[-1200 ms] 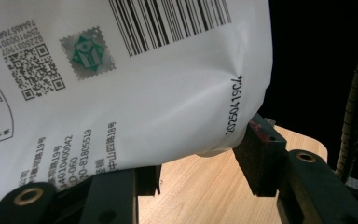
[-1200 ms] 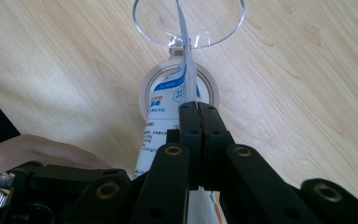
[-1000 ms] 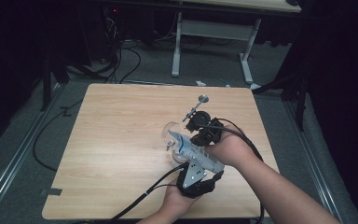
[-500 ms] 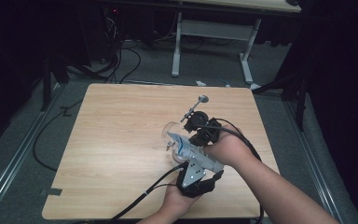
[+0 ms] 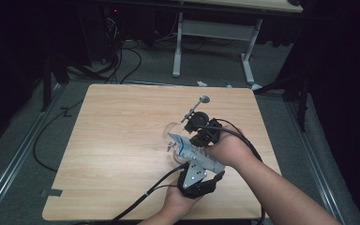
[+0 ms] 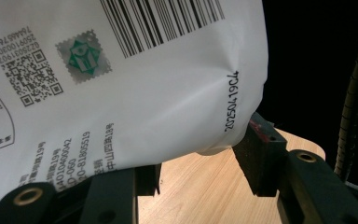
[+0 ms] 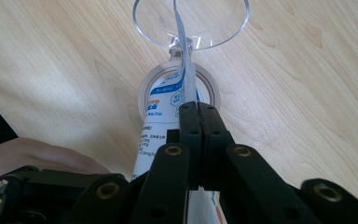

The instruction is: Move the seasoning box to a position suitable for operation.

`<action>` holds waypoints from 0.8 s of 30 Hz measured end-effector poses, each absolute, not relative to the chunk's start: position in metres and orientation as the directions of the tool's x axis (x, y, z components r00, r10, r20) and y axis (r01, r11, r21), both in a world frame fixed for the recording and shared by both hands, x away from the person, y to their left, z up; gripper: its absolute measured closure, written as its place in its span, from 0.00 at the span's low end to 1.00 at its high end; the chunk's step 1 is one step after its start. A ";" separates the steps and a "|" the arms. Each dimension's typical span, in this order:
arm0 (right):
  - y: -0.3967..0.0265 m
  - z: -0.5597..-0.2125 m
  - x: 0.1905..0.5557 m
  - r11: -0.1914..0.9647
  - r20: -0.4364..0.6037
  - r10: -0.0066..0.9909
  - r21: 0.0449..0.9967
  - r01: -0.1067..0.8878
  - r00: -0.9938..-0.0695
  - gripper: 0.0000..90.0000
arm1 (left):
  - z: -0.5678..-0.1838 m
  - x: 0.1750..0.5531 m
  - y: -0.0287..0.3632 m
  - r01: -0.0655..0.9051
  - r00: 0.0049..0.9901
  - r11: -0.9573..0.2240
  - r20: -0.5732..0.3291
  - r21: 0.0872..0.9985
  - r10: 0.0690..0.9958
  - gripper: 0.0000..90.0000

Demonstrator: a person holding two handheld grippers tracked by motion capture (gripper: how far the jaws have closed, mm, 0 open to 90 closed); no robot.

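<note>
Dark floor with loose cables surrounds the pale wooden table (image 5: 122,140), seen from the high view, where both hands meet near the front right part of the top: the left gripper (image 5: 194,176) holds the bottom of a white printed pouch (image 5: 183,146), the right gripper (image 5: 201,133) sits at its upper end over a clear glass (image 5: 171,131), and a small metal spoon (image 5: 198,104) lies just beyond. From the left gripper view, the pouch (image 6: 121,79) bulges between the jaws, its film puckered where the pads press, so that grip is firm on a soft, yielding body. From the right gripper view, the jaws are clamped tight together on the thin top seam of the pouch (image 7: 168,107), whose edge points into the glass (image 7: 191,23) below. I judge the pouch light, floppy and slick; it is best held at the flat seam and the stiffer bottom corner, not squeezed mid-body. The glass looks fragile and easy to tip.
</note>
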State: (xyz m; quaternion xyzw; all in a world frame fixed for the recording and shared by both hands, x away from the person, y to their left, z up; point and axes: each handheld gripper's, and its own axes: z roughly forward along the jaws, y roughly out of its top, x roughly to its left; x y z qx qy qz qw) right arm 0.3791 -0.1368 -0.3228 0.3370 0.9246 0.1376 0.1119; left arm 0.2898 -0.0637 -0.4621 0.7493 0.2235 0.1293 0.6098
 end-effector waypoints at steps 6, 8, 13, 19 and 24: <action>-0.137 -0.322 0.379 0.736 -0.115 0.653 0.332 0.591 -0.748 1.00 | -0.462 0.290 -0.064 0.177 0.867 -0.155 -0.080 0.972 0.491 0.61; -0.137 -0.322 0.379 0.736 -0.116 0.653 0.330 0.591 -0.748 1.00 | -0.461 0.290 -0.064 0.177 0.867 -0.155 -0.079 0.972 0.492 0.61; -0.137 -0.321 0.379 0.737 -0.118 0.652 0.330 0.590 -0.749 1.00 | -0.461 0.290 -0.063 0.176 0.867 -0.155 -0.078 0.972 0.492 0.61; -0.137 -0.321 0.379 0.736 -0.119 0.653 0.332 0.590 -0.748 1.00 | -0.461 0.290 -0.063 0.175 0.867 -0.156 -0.077 0.972 0.492 0.61; -0.137 -0.322 0.378 0.738 -0.120 0.652 0.330 0.589 -0.749 1.00 | -0.461 0.290 -0.063 0.176 0.867 -0.156 -0.078 0.972 0.492 0.61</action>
